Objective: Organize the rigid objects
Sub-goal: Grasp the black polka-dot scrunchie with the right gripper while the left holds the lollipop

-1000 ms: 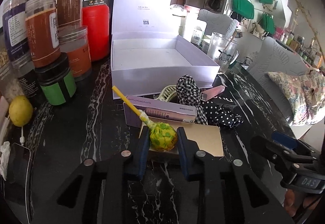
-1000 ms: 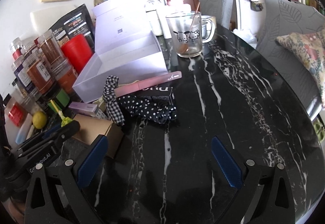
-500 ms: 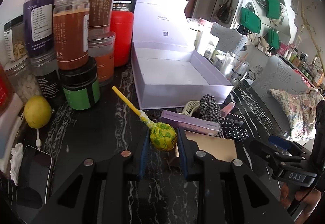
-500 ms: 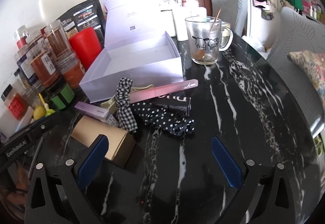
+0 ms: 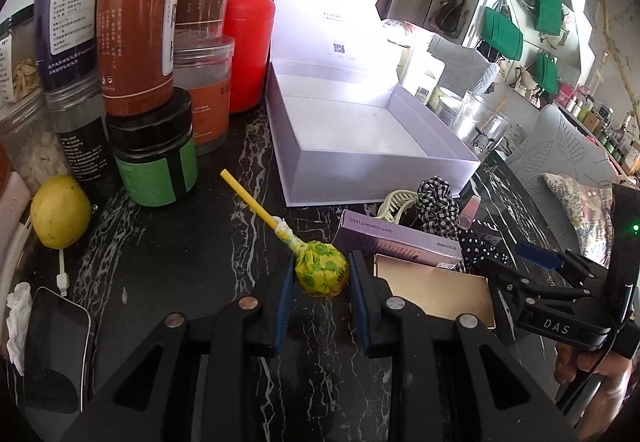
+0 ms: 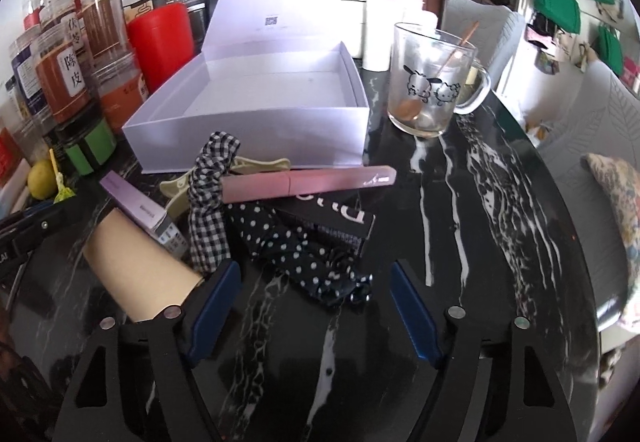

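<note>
the left gripper (image 5: 320,278) was clenched on a lollipop (image 5: 321,274) in a yellow-green wrapper, its pads pressed on either side of the round head while the yellow stick pointed up and away toward the jars (image 5: 136,41). the lollipop hung above the black marble table (image 5: 180,262), just short of the open white box (image 5: 360,137), which looked empty. the right gripper (image 6: 312,302) had just been closing, yet its jaws were still apart with nothing pinched; only the tip of a polka-dot scrunchie (image 6: 304,254) lay between them, untouched. beside it sat a tan box (image 6: 136,262), a lilac carton (image 6: 140,209), a pink case (image 6: 308,181) and a black box (image 6: 332,222).

to do this step well, the likely move was to carry the lollipop over the near wall of the white box, lower it close to the floor, then release, so that it would not roll or bounce. the stick should clear the jars. the right gripper ought to pick a rigid item, not the soft scrunchie.
</note>
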`<state>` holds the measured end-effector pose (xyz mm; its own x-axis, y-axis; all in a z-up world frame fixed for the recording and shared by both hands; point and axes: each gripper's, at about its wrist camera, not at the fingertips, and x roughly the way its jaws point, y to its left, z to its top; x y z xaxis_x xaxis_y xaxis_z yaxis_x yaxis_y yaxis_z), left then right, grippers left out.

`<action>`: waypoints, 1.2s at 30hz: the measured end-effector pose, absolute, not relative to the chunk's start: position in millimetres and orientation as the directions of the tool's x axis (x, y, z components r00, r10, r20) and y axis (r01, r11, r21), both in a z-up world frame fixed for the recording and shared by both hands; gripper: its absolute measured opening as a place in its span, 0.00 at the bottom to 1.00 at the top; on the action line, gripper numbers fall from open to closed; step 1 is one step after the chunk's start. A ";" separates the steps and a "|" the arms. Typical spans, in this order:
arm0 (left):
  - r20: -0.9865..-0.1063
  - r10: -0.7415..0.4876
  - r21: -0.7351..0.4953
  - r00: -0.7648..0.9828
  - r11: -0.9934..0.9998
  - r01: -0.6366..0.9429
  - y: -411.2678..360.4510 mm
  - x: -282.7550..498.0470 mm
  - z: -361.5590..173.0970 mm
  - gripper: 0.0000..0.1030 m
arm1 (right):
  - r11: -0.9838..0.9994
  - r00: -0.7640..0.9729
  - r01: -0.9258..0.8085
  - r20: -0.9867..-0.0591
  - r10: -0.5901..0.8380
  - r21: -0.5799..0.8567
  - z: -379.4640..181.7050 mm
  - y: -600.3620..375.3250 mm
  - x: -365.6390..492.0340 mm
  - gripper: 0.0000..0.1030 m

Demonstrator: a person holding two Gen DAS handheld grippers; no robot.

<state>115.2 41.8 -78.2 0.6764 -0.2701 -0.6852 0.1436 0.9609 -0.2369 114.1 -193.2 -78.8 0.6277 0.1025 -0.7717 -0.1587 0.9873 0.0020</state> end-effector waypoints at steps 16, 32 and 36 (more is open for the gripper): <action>-0.684 -0.284 -0.244 0.672 0.957 0.157 38.2 112.8 -75.6 0.25 | 0.977 0.584 -0.212 -0.797 0.153 0.032 -86.3 -198.6 99.8 0.14; -0.664 -0.316 -0.238 0.678 0.948 0.209 22.6 105.1 -61.6 0.25 | 0.984 0.560 -0.174 -0.817 0.137 0.046 -83.6 -210.1 51.5 0.61; -0.666 -0.306 -0.232 0.681 0.952 0.201 23.9 103.6 -60.7 0.25 | 0.983 0.543 -0.170 -0.825 0.157 0.075 -92.3 -207.5 63.0 0.61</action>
